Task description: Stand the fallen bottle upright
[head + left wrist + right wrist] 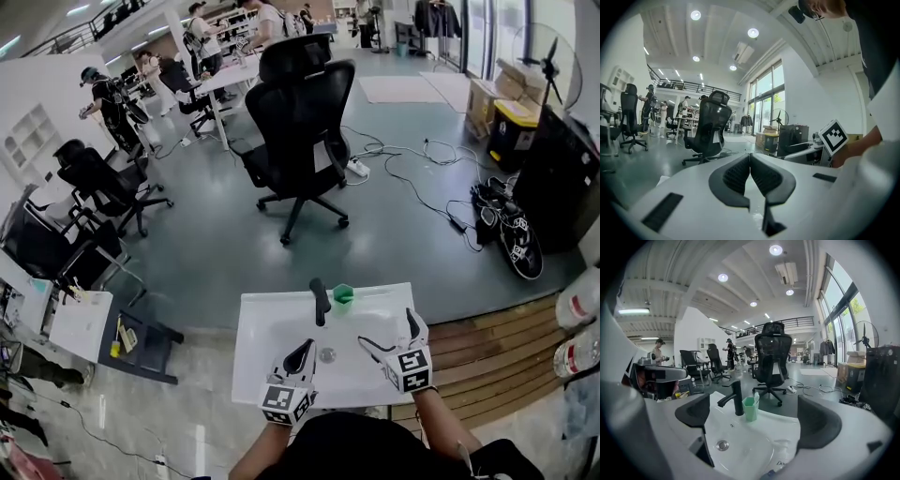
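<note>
A white sink (253,323) with a black faucet (321,300) and a green cup (344,293) lies below me. The fallen bottle (787,453), white with dark print and a blue cap, lies on its side in the basin near the right gripper view's bottom edge. It sits just below and between the open fingers of my right gripper (754,418), which hovers over the sink's right half (387,333). In the head view I cannot make the bottle out against the white basin. My left gripper (305,349) is shut and empty near the drain (326,354); its fingers meet (750,157).
A black office chair (300,122) stands on the grey floor beyond the sink. Wooden decking (487,356) and two plastic water bottles (577,305) are at the right. Cables, a fan, boxes and people at desks are farther back.
</note>
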The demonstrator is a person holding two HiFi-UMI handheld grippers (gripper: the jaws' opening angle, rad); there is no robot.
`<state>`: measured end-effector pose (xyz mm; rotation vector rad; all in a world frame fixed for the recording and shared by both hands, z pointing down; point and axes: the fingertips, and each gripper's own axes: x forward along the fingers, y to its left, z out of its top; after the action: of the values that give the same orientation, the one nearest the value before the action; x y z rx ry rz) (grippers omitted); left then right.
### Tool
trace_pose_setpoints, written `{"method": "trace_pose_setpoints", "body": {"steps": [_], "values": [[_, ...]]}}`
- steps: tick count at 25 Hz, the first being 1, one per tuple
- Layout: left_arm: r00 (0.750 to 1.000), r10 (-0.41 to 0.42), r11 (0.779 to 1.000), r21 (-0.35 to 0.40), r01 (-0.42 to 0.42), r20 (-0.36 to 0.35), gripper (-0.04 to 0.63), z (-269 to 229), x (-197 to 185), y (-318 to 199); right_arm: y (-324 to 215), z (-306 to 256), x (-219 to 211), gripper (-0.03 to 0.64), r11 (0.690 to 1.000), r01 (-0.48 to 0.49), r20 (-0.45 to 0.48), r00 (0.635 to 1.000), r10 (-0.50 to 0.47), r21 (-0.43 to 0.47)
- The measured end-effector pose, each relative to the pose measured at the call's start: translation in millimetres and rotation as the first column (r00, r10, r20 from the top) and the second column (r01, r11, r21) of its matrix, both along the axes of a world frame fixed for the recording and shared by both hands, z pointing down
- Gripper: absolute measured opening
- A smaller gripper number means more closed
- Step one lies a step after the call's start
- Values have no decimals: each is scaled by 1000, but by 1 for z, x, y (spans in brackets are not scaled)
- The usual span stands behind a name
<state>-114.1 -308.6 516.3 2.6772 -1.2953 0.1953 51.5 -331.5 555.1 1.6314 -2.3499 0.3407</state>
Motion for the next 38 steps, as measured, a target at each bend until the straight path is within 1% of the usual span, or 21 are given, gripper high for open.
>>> {"method": "trace_pose_setpoints", "body": {"steps": [4, 6, 8, 10, 13, 17, 21, 25, 27, 28, 31, 35, 38], "values": [[1000, -23, 1000, -15, 22, -15, 18, 6, 7, -4, -1, 6, 9, 594, 1000, 25, -1, 1000, -25, -4], [1000, -6, 1000, -14, 6, -6, 18, 8, 14, -4, -1, 11, 12, 594, 999, 30, -7, 1000, -30, -17], [999, 27, 1000, -8, -26, 19, 18, 7, 21, -3, -3, 15, 16, 594, 999, 25, -7, 1000, -26, -26], [999, 41, 999, -3, -41, 28, 18, 5, 23, -6, -5, 15, 21, 594, 1000, 12, -4, 1000, -12, -26], [999, 30, 1000, -1, -30, 14, 18, 1, 16, -22, -14, 16, 24, 594, 999, -15, -11, 1000, 15, -30], [998, 57, 998, -7, -56, 20, 18, 6, 10, -39, -25, 18, 31, 594, 997, -66, -27, 997, 65, -36], [997, 79, 995, -61, -78, 13, 18, 28, 10, -46, -31, 39, 42, 594, 991, -102, -71, 993, 96, -89], [994, 106, 990, -94, -104, 12, 18, 45, 15, -48, -31, 65, 50, 594, 974, -141, -102, 987, 125, -177], [995, 101, 990, -101, -101, 2, 18, 48, 14, -52, -30, 83, 52, 594, 956, -162, -113, 984, 138, -245], [995, 98, 990, -104, -98, -1, 18, 49, 14, -55, -28, 92, 53, 594, 942, -172, -118, 983, 143, -289], [995, 102, 988, -112, -103, -15, 18, 54, 12, -61, -20, 117, 54, 591, 890, -195, -137, 979, 152, -411], [992, 122, 985, -118, -125, -36, 18, 59, 10, -65, -7, 152, 56, 570, 816, -217, -156, 975, 157, -536], [991, 126, 984, -122, -130, -41, 18, 62, 8, -68, 4, 176, 57, 560, 759, -224, -162, 974, 157, -612]]}}
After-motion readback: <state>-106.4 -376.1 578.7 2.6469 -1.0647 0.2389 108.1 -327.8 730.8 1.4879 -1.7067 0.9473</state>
